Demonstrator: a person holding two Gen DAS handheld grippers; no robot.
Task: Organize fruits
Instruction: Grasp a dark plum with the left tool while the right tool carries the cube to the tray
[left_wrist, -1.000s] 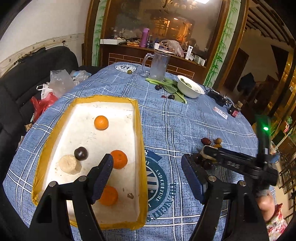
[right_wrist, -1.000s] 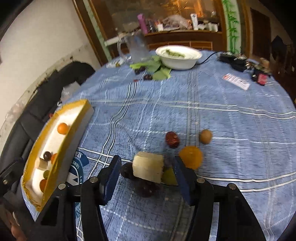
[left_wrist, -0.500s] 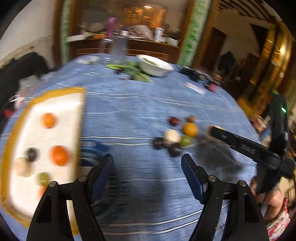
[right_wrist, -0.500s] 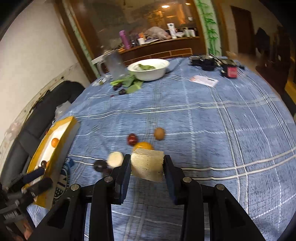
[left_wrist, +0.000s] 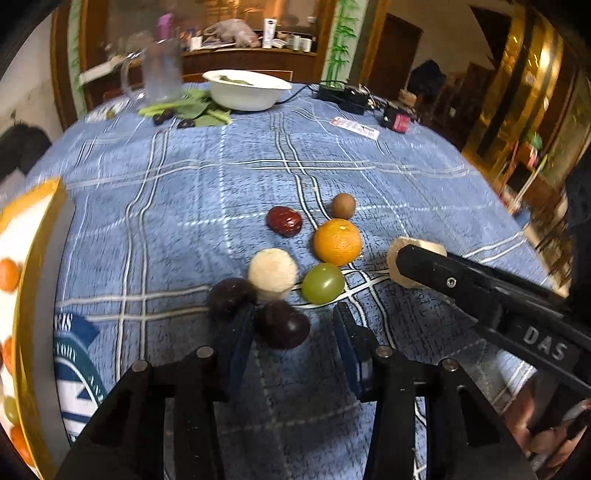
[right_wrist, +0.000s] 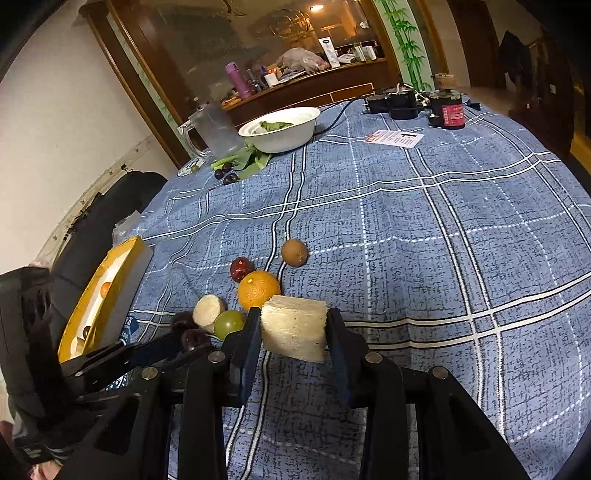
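My right gripper (right_wrist: 291, 328) is shut on a pale cut fruit chunk (right_wrist: 294, 328) and holds it above the cloth; the chunk also shows in the left wrist view (left_wrist: 410, 254). My left gripper (left_wrist: 293, 332) is open with a dark plum (left_wrist: 282, 325) between its fingers. Close by lie a second dark plum (left_wrist: 229, 297), a pale round piece (left_wrist: 272, 272), a green grape (left_wrist: 323, 283), an orange (left_wrist: 337, 242), a red date (left_wrist: 284, 220) and a brown kiwi (left_wrist: 342, 206). The yellow-rimmed white tray (left_wrist: 26, 295) at the left holds several fruits.
A white bowl (left_wrist: 246, 88) with greens, a clear jug (left_wrist: 162, 72), leaves and dark grapes (left_wrist: 173, 118) stand at the table's far side. Chargers, a card (right_wrist: 395, 138) and a small red jar (right_wrist: 448, 110) lie far right. A black chair (right_wrist: 107, 218) stands left.
My right gripper closed on the pale chunk and lifted it off the pile. My left gripper swung from over the tray to the fruit pile and narrowed around the dark plum.
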